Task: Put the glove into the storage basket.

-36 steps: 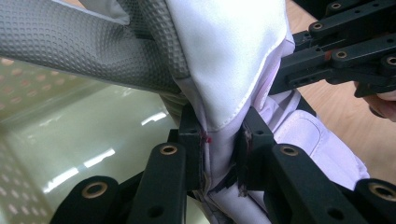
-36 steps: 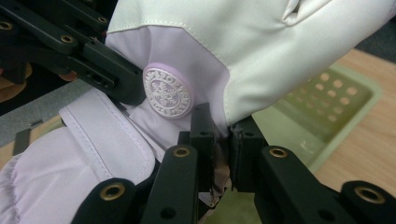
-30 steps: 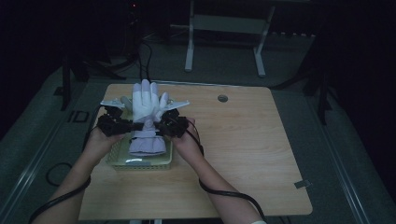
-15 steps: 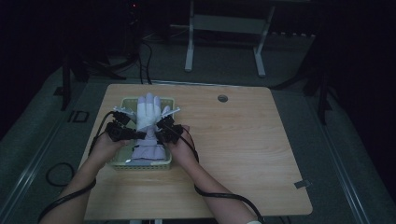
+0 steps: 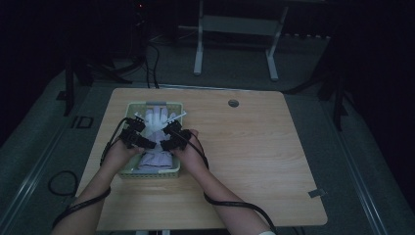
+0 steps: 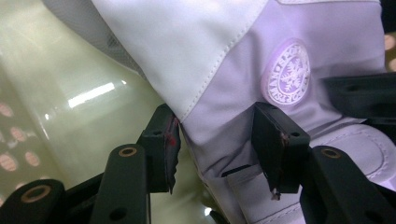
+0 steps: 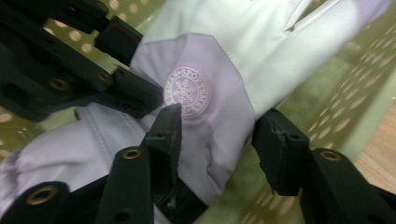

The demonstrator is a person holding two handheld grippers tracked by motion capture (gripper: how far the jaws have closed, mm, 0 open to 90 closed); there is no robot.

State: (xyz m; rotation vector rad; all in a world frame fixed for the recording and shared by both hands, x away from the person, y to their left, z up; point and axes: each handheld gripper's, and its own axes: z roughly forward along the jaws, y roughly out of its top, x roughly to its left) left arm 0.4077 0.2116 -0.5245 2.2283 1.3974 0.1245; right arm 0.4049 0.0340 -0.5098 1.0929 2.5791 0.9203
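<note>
A white and lilac ski glove (image 5: 155,142) lies in the pale green plastic basket (image 5: 128,172) near the left side of the wooden table (image 5: 254,161), fingers pointing away from the person, cuff toward them. Both grippers are down over it: the left gripper (image 6: 215,140) straddles one edge of the glove's back, the right gripper (image 7: 217,140) the opposite edge beside the round snowflake badge (image 7: 188,91). Both pairs of jaws have just been opening; fabric sits between them, but the pads now stand off it, so the glove looks released and resting in the basket. It seems a light, padded, floppy thing with a smooth, rather slick shell that would sag from a single pinch. Should it need lifting again, I'd take it by the seamed edges of the back or the thicker cuff, one gripper on each side, rather than by the limp fingers.
</note>
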